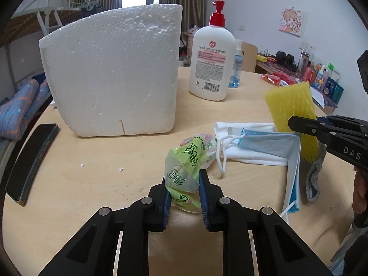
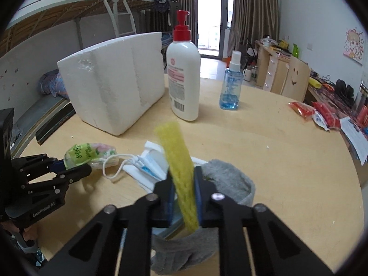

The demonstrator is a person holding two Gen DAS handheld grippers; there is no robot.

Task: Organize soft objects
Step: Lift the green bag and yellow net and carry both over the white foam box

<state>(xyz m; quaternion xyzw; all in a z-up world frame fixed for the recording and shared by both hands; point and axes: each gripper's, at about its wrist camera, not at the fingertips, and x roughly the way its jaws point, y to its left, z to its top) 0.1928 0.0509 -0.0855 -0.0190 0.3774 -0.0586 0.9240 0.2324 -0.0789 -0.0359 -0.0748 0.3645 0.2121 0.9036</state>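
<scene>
While clamped in right gripper [image 2: 183, 185], yellow foam net [image 2: 178, 161] stands upright, lengthwise vertical.

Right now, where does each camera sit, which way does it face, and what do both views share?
Left wrist: sits on the left tool, faces along it over the table; its fingers pinch a green packet; the right tool enters from the right.
Right wrist: sits on the right tool, pinching a yellow net above a grey sock; the left tool shows at left.
Shared: foam box, pump bottle, masks.
</scene>
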